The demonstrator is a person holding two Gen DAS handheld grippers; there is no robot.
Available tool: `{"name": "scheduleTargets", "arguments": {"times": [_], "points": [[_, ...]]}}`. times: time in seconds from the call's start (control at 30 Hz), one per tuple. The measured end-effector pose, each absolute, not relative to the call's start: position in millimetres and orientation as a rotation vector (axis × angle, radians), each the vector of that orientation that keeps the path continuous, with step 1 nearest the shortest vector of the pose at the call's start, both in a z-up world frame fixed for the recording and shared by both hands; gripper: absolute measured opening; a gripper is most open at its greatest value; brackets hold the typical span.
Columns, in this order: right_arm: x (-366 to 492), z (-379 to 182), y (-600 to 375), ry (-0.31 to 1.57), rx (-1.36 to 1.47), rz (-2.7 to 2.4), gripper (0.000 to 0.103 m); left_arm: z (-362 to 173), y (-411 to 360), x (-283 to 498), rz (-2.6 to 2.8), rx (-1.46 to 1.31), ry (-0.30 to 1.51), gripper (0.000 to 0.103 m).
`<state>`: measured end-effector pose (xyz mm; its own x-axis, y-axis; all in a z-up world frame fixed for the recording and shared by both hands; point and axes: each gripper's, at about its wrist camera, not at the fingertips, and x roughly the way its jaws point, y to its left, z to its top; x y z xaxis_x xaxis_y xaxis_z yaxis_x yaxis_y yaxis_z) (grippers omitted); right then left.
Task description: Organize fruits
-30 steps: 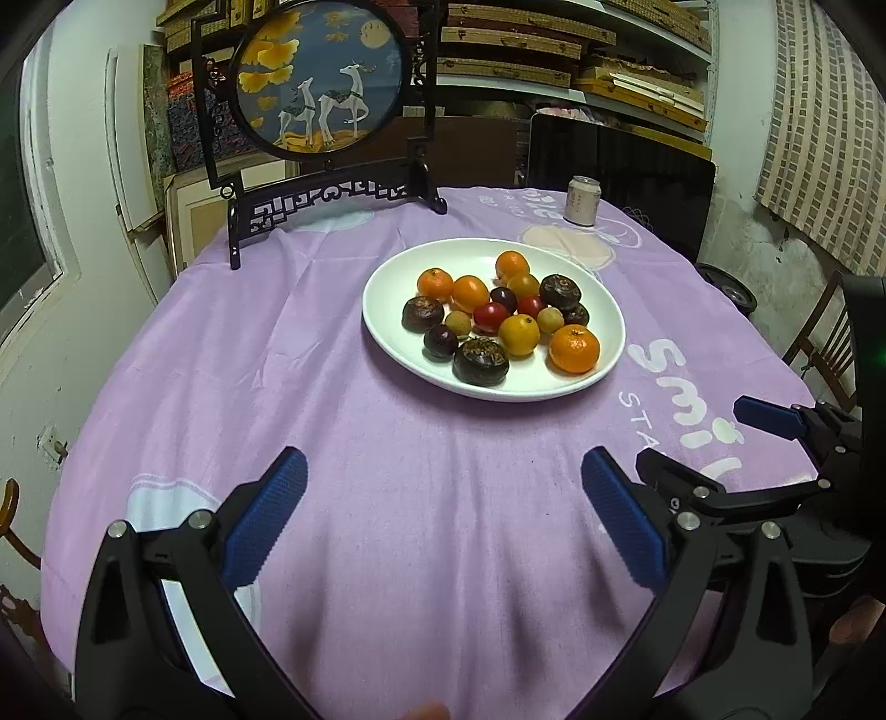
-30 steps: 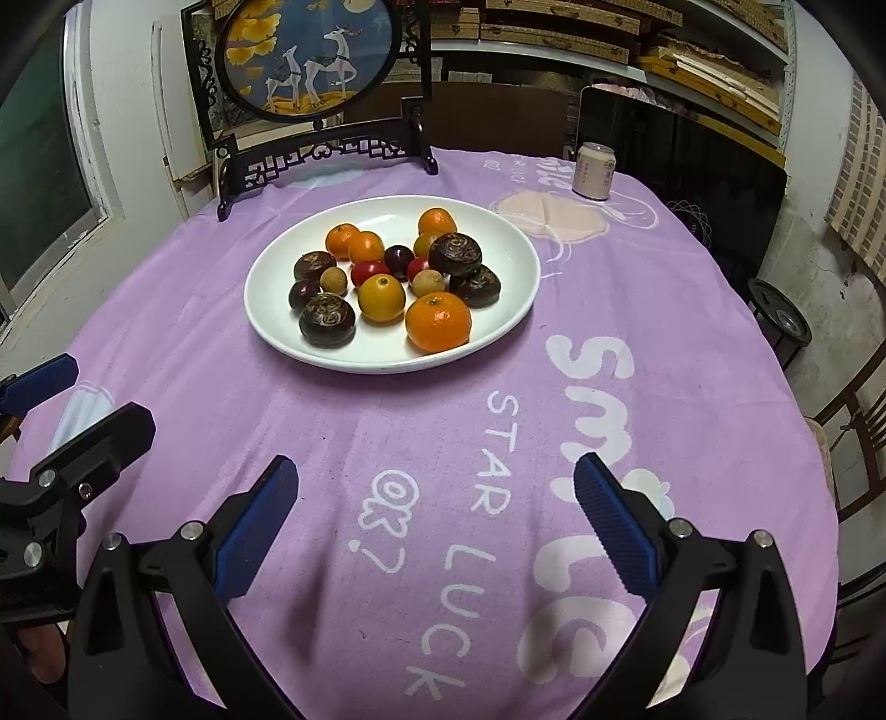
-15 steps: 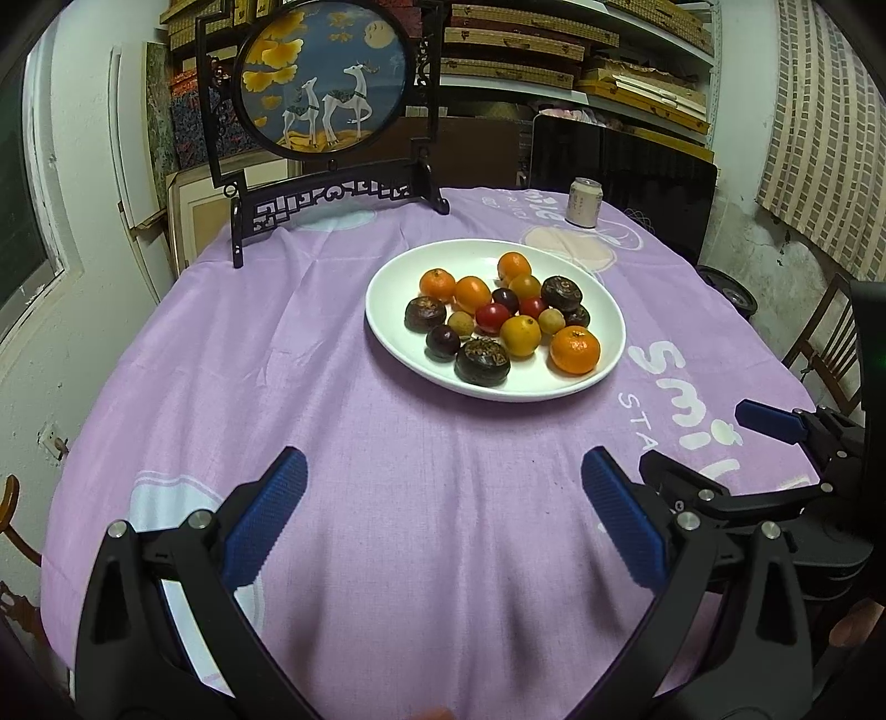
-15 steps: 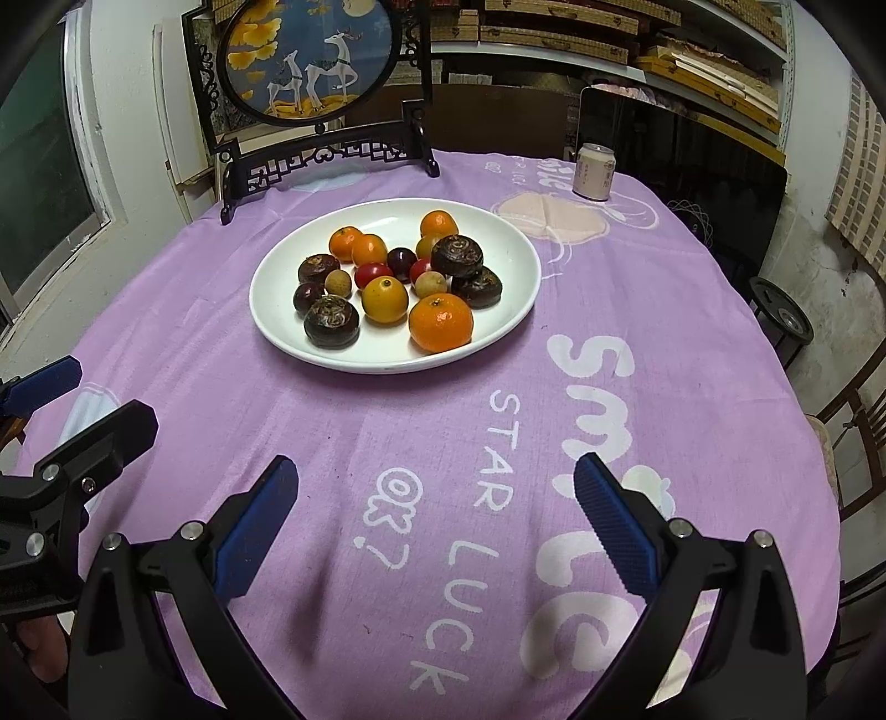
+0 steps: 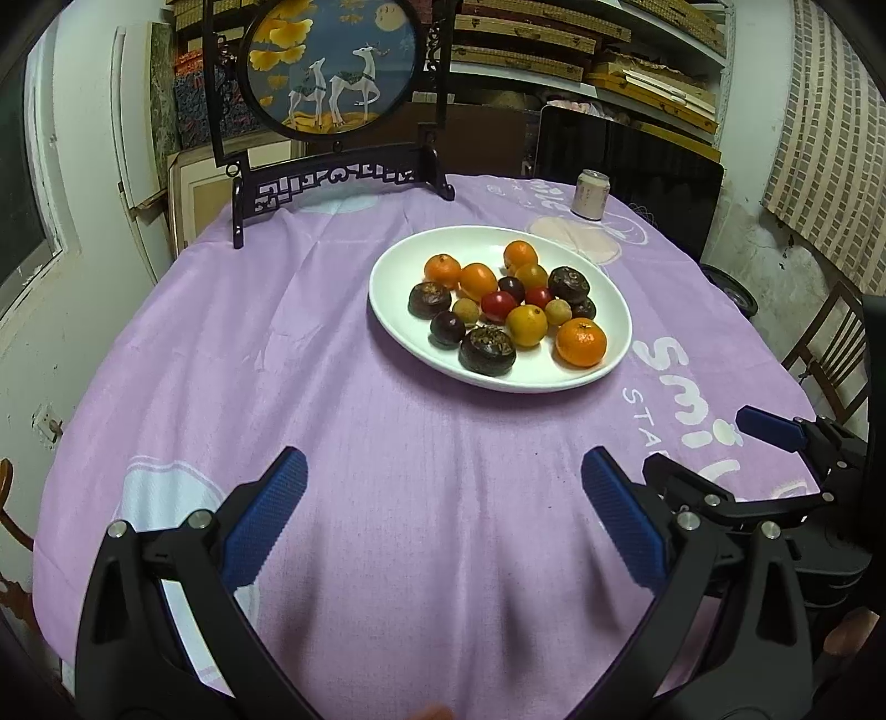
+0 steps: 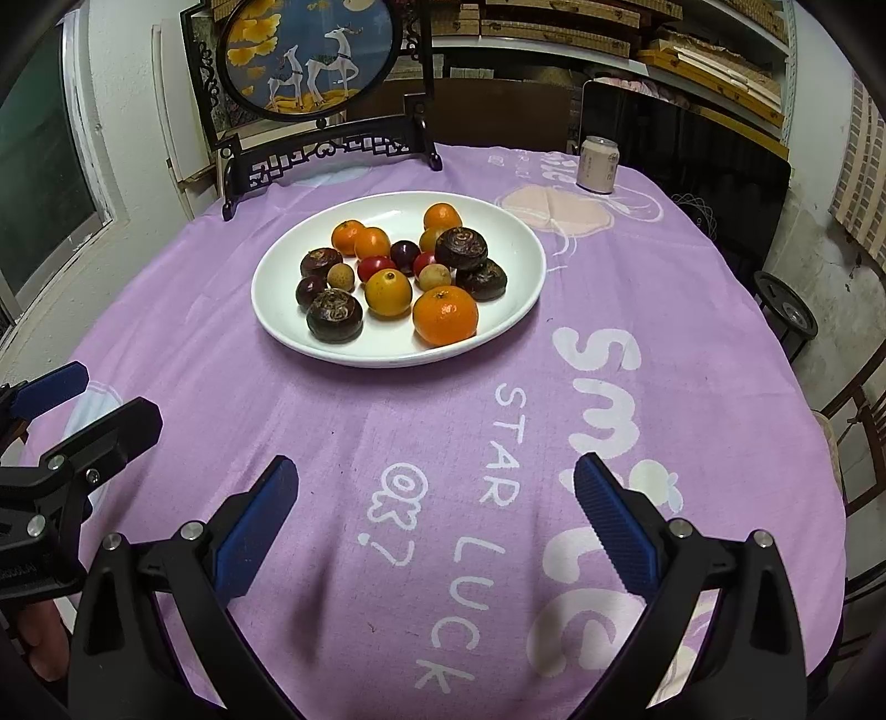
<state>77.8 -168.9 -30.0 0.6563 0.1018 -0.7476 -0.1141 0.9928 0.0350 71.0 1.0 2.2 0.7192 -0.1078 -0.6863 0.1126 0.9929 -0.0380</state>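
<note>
**All the fruit sitting on one plate, both claws empty**

The fruit (image 6: 387, 274) is lying together on the white plate (image 6: 498, 232), which is resting on the purple cloth (image 6: 332, 421) a little beyond the middle of the table. No piece is showing on the cloth itself in either view. That scene is fitting two stages equally well: a gathered heap waiting to be sorted by kind, or a finished collection of loose fruit onto the plate. The pictures are not settling which.

Within the plate the kinds are sitting mixed rather than grouped. The biggest orange (image 6: 444, 314) is lying at the near edge, with smaller oranges at the far side. Dark, rough-topped fruits are scattered around the cluster, one (image 6: 334, 314) nearest the camera at the left. Small red, dark purple and tan ones are packed in the middle, touching their neighbours.

The left gripper (image 5: 443, 515) is hovering over bare cloth, well short of the plate, its fingers spread wide and holding nothing. The right gripper (image 6: 437, 509) is hanging likewise over the printed lettering, jaws spread wide, nothing between them. Each is also showing at the edge of the other's view.

A can (image 6: 597, 164) and a framed deer screen (image 6: 310, 50) are standing at the far side of the table, apart from the plate.
</note>
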Motion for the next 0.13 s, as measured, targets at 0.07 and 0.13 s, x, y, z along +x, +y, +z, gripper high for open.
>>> {"name": "scheduleTargets", "arguments": {"times": [0.07,0.13], "points": [[77.6,-30.0,-168.7,0.846,-0.016,0.122,0.100,2.9,1.0,70.7,-0.120,0.008,0.755,0.101],[77.7,-30.2,-168.9,0.846,-0.016,0.122,0.100,3.1,0.7,69.9,-0.118,0.010,0.753,0.101]]}}
